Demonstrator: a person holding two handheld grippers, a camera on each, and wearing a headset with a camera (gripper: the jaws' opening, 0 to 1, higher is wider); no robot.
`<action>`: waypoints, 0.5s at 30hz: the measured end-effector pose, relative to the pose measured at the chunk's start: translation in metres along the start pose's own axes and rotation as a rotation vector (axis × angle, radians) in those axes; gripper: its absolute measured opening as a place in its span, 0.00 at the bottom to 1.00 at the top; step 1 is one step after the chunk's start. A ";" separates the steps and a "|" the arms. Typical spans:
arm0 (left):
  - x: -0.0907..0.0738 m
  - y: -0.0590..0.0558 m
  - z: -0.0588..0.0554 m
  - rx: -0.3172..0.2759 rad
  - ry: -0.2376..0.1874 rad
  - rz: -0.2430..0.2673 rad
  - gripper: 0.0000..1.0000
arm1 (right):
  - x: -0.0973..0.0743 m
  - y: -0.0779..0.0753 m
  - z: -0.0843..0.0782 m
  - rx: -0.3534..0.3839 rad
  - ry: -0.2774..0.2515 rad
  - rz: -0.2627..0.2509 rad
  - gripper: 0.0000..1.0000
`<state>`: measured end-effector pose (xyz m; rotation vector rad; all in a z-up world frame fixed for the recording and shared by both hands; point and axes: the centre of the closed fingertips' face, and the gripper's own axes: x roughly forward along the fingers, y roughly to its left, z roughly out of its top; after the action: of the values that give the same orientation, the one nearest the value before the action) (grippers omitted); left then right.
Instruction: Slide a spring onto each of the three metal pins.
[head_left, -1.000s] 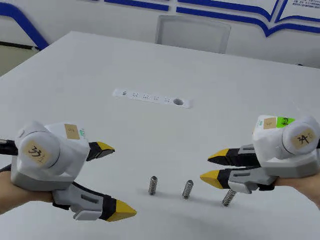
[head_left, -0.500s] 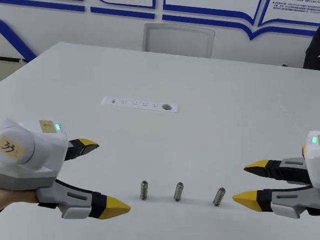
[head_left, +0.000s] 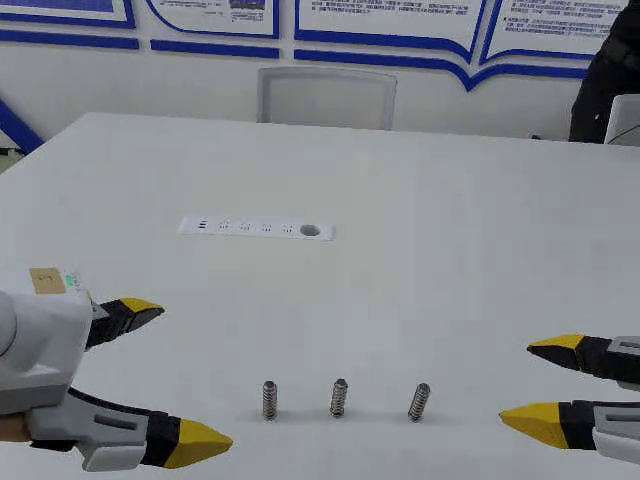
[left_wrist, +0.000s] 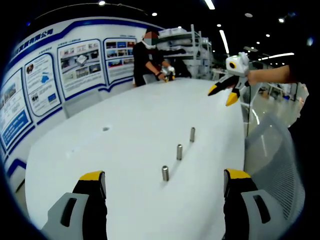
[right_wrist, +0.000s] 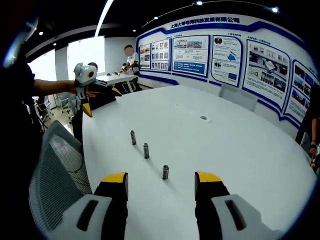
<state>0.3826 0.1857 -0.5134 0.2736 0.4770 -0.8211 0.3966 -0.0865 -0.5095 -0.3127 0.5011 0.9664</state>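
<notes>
Three short metal springs stand upright in a row near the table's front edge: the left spring, the middle spring and the right spring, each around a pin. My left gripper is open, left of the row and well apart from it. My right gripper is open too, to the right of the right spring, holding nothing. In the left gripper view the row runs away between the jaws. The right gripper view has the nearest spring just ahead of its jaws.
A white power strip is set into the white table farther back. A grey chair stands at the far edge. A person is at the far right. A mesh chair is beside the table.
Both grippers have drawn outward, away from the springs; the right one has left the right spring's side. The head camera has tilted, shifting the whole scene. Jaws stay open.
</notes>
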 end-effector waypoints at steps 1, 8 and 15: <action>0.000 0.001 0.001 0.002 -0.002 0.002 1.00 | -0.001 0.000 -0.001 -0.001 0.001 -0.002 0.55; -0.006 0.000 0.006 -0.063 -0.037 -0.030 1.00 | -0.002 0.007 0.001 0.009 -0.015 0.017 0.63; -0.007 0.003 0.007 -0.035 -0.034 -0.019 1.00 | -0.003 0.006 0.002 -0.009 0.000 0.009 0.72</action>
<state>0.3828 0.1891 -0.5034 0.2230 0.4625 -0.8337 0.3907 -0.0845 -0.5059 -0.3189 0.4980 0.9775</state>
